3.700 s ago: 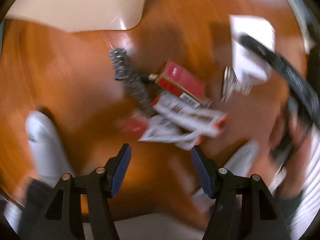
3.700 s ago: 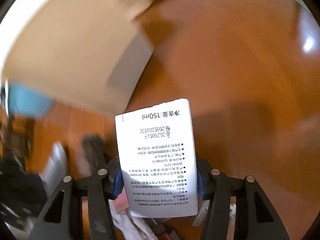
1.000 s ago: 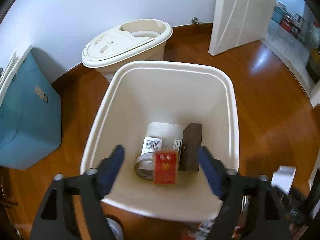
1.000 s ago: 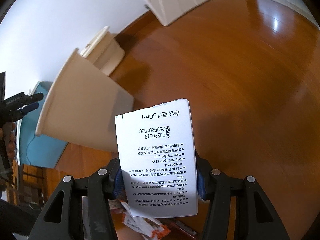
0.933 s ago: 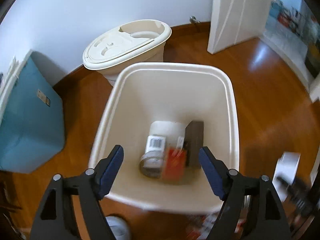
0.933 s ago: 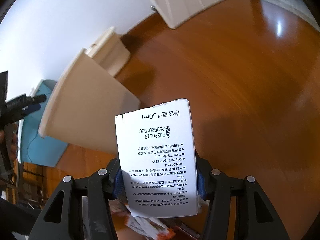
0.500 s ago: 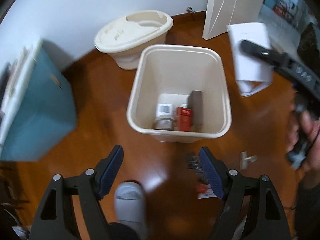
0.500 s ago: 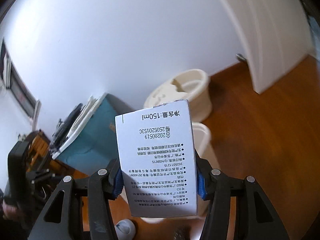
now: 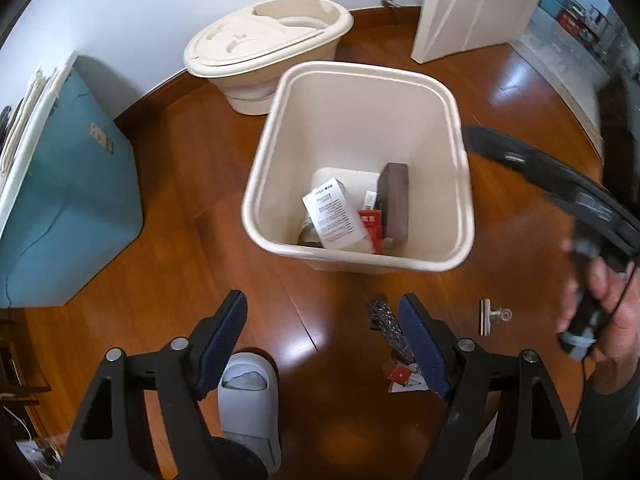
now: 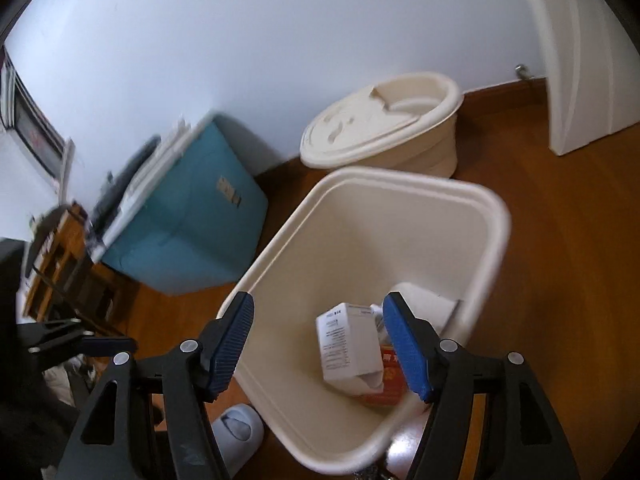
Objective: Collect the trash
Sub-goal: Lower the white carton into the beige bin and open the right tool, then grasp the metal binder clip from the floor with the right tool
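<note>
Both tools are spread and hold nothing — the right tool (image 10: 320, 344) hangs over the cream bin (image 10: 496, 216), the left tool (image 9: 322, 340) above the floor in front of it. Inside the bin a white carton (image 10: 348, 346) with fine black print, too small to read, lies on a red pack (image 9: 370, 224) beside a dark box (image 9: 394, 204).

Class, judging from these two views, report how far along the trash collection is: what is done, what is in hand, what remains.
Done: the white carton, red box and dark box lie in the cream bin. In hand: nothing; left tongs and right tongs are open. Left: the metal scrap, torn wrapper and binder clip on the floor.
</note>
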A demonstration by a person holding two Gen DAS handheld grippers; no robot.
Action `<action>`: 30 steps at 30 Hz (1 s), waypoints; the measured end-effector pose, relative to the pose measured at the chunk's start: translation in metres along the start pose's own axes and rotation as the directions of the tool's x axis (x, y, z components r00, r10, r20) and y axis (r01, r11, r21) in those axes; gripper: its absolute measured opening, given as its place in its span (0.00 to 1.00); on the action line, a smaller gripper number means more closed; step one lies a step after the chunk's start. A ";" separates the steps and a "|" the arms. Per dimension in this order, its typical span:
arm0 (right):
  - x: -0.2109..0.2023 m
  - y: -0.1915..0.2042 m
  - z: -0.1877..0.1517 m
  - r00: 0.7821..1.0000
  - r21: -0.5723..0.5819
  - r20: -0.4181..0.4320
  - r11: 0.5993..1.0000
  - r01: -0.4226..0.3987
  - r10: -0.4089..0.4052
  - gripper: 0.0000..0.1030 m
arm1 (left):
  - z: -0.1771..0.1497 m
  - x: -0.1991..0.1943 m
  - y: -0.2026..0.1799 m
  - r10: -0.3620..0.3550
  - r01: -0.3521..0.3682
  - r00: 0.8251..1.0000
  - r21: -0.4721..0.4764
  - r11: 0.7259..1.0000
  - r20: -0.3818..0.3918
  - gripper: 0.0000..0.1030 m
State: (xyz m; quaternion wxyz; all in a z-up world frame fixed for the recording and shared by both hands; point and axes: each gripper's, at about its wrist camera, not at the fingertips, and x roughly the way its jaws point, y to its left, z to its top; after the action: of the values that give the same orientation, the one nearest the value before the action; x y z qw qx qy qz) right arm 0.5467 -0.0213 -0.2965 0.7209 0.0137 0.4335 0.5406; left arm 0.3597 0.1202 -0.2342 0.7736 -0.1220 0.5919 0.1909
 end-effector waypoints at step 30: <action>-0.055 -0.247 -0.346 0.985 0.952 -0.171 0.257 0.165 0.002 0.82 | -0.059 0.081 -0.103 0.054 0.027 0.972 0.336 0.941 -0.230 0.75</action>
State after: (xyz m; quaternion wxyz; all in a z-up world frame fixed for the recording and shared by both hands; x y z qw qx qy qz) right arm 0.5130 -0.3224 -0.5994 0.5591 0.3893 0.7209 0.1275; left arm 0.3720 0.0153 -0.3320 0.7057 -0.0055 0.7043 0.0764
